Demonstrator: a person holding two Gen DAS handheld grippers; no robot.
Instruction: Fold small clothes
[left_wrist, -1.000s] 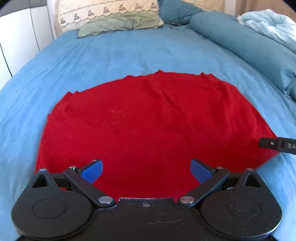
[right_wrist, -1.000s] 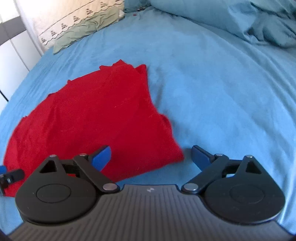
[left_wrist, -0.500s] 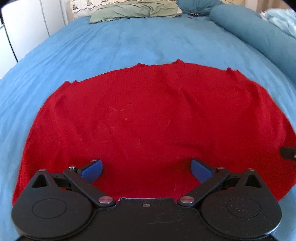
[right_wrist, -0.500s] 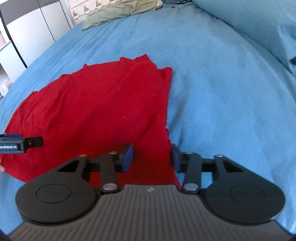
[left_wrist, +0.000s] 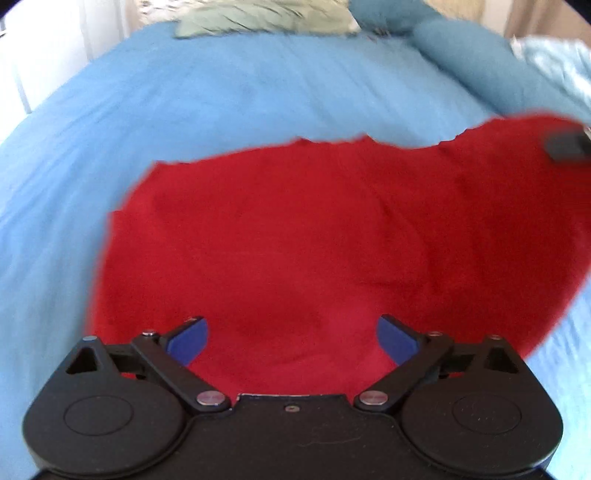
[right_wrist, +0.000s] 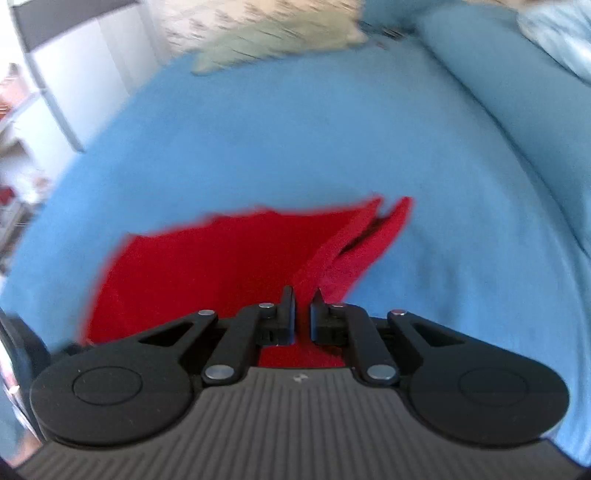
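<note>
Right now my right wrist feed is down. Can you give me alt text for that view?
The right gripper has just closed its fingers on an edge of the red garment, whose pinched side is lifted off the blue bedsheet while the rest lies spread to the left. Pillows sit blurred at the far end of the bed.

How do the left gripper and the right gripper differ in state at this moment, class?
The left gripper is open with blue pads showing; the right gripper is shut. The left gripper holds nothing above the flat part of the red garment; the right gripper pinches a lifted edge of it. Both are black and point down at the bed.
</note>
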